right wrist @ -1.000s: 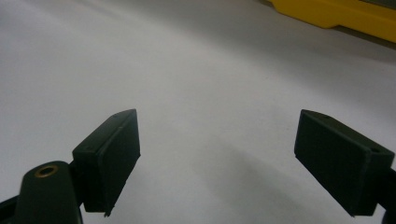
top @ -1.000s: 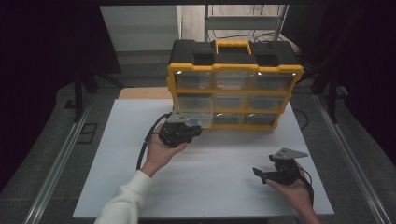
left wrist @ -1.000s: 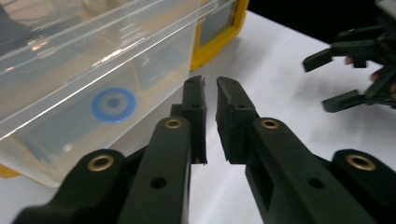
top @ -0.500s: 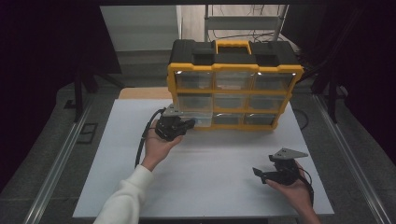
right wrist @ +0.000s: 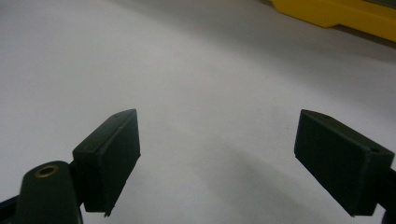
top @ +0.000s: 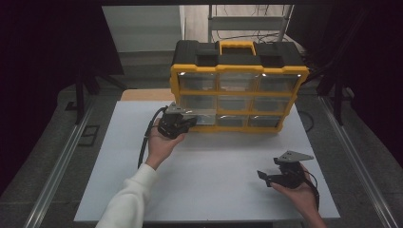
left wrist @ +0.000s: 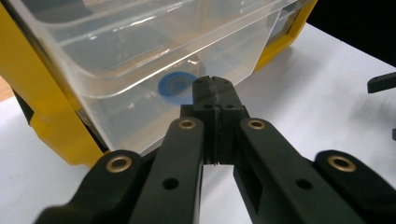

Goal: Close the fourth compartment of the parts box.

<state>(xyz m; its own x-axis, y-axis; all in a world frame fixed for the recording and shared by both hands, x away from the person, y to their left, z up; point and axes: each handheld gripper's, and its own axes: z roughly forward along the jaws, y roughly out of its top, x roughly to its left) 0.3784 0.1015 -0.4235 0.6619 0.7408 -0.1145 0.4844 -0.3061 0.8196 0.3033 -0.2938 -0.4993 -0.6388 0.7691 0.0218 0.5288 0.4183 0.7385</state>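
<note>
1. My left claw has just been closing and is now pressed together, its tips meeting with nothing visibly between them. They sit right against the front of the clear drawer, bottom-left in the yellow organizer.
2. That drawer stands part-way out of its slot. I judge I am either nudging it or seeking a hold on its front lip; from here I cannot tell which.
3. A blue round thing lies inside the drawer, seen through the clear wall just behind my tips.
4. The organizer stands upright at the desk's far edge, drawer fronts toward me, so each one slides out my way.
5. My right claw rests spread wide and empty near the desk's near right corner, well apart from the organizer, kept out of the way.
</note>
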